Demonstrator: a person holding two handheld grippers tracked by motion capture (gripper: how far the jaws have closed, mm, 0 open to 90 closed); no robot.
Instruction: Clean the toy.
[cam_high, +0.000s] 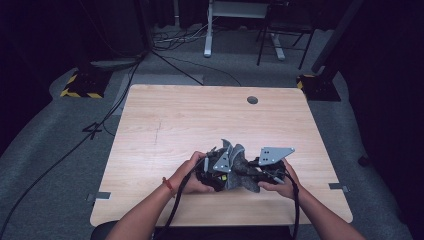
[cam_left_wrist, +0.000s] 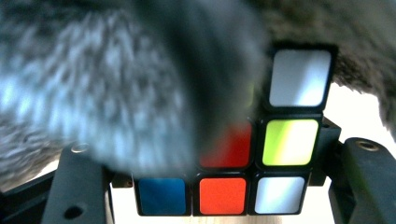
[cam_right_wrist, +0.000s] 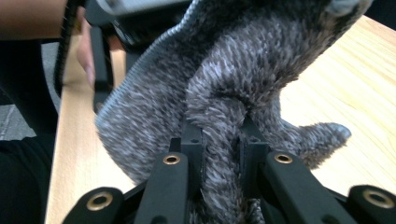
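A grey fuzzy cloth (cam_high: 241, 167) is bunched between my two grippers near the table's front edge. My left gripper (cam_high: 212, 175) is shut on a colour cube (cam_left_wrist: 285, 140) with white, yellow-green, red and blue tiles. The cloth (cam_left_wrist: 116, 93) drapes over the cube's upper left and hides most of it. The left gripper (cam_left_wrist: 222, 158) has one jaw at each side of the cube. My right gripper (cam_high: 253, 172) faces it from the right. In the right gripper view, the right gripper (cam_right_wrist: 219, 135) is shut on a fold of the cloth (cam_right_wrist: 224, 70), which rises above the jaws.
The light wooden table (cam_high: 175, 120) has a round grommet hole (cam_high: 252, 100) at its far side. Beyond it on the grey floor are cables (cam_high: 175, 37), a white desk leg (cam_high: 208, 30), a dark chair frame (cam_high: 280, 35) and a stand base with yellow-black stripes (cam_high: 80, 85).
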